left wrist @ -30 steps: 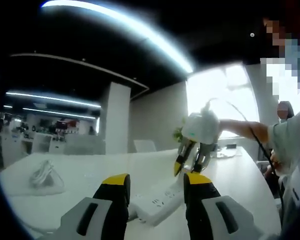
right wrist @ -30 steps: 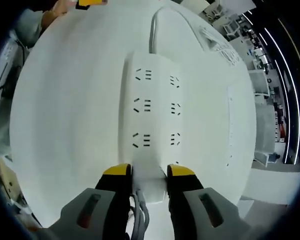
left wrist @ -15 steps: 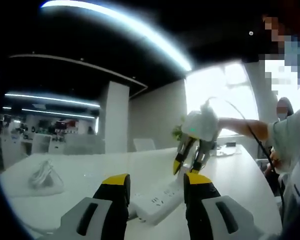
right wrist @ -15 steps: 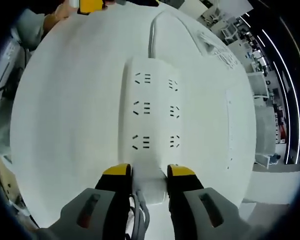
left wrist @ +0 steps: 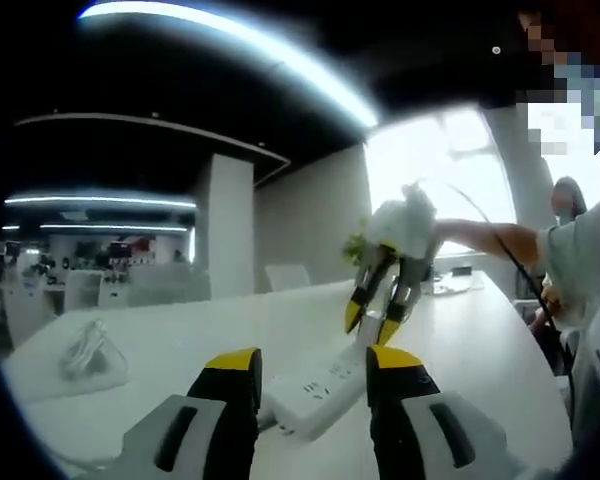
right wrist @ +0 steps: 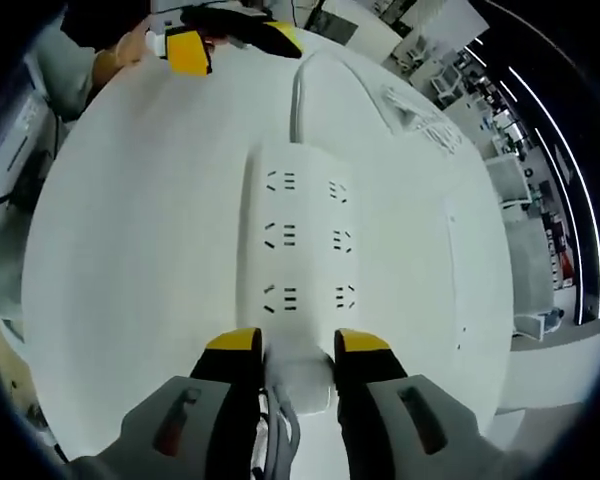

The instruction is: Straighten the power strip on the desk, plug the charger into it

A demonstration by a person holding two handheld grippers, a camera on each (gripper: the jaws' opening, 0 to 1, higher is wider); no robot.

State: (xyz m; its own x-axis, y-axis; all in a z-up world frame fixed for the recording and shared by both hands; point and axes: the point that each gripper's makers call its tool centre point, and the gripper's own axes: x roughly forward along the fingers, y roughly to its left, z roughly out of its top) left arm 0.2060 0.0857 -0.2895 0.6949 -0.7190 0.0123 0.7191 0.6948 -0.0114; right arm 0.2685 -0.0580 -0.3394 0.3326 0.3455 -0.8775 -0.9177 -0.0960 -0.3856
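White desk (right wrist: 130, 280): my right gripper (right wrist: 298, 350) pinches power strip (right wrist: 305, 240) end, left gripper (left wrist: 310, 370) open beside it; slipping would skew it.

Ceiling: dark, with 1 long curved light strip (left wrist: 230, 40) across the upper part of the left gripper view.
Window: bright, overexposed window (left wrist: 442, 170) at upper right of the left gripper view.
Wall: pale wall (left wrist: 315, 225) left of the window.
Pillar: 1 white pillar (left wrist: 232, 225) at centre left.
Desk: white desk (right wrist: 130, 260) with a rounded edge.
Far area: shelving and white furniture (left wrist: 90, 285) at left, blurred.
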